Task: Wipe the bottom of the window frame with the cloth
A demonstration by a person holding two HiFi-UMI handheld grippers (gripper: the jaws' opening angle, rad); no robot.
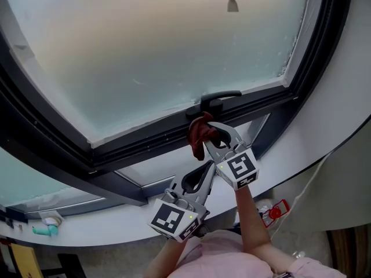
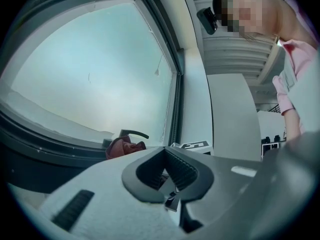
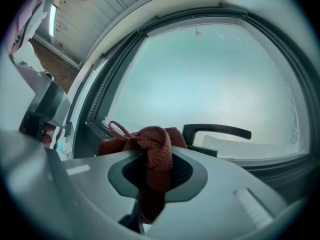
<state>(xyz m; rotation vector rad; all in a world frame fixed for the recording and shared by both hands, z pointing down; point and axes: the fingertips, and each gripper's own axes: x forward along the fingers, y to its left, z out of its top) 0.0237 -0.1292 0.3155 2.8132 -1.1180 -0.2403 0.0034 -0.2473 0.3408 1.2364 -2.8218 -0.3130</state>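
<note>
A dark red cloth (image 1: 200, 133) is bunched in my right gripper (image 1: 210, 133), which is shut on it just below the black window handle (image 1: 220, 99). The same cloth (image 3: 152, 149) fills the jaws in the right gripper view, with the handle (image 3: 215, 131) right behind it. The cloth touches or nearly touches the dark bottom rail of the window frame (image 1: 145, 141). My left gripper (image 1: 204, 172) hangs lower and nearer, jaws shut with nothing between them. From the left gripper view the cloth (image 2: 122, 147) and handle (image 2: 132, 133) show beyond the shut left gripper (image 2: 165, 176).
Frosted glass (image 1: 156, 45) fills the window above the rail. A white curved sill (image 1: 116, 222) runs below, carrying a teal object (image 1: 45, 230) at the left. A red clip-like item (image 1: 275, 211) lies at the lower right. A person's pink sleeve (image 1: 232, 259) is at the bottom.
</note>
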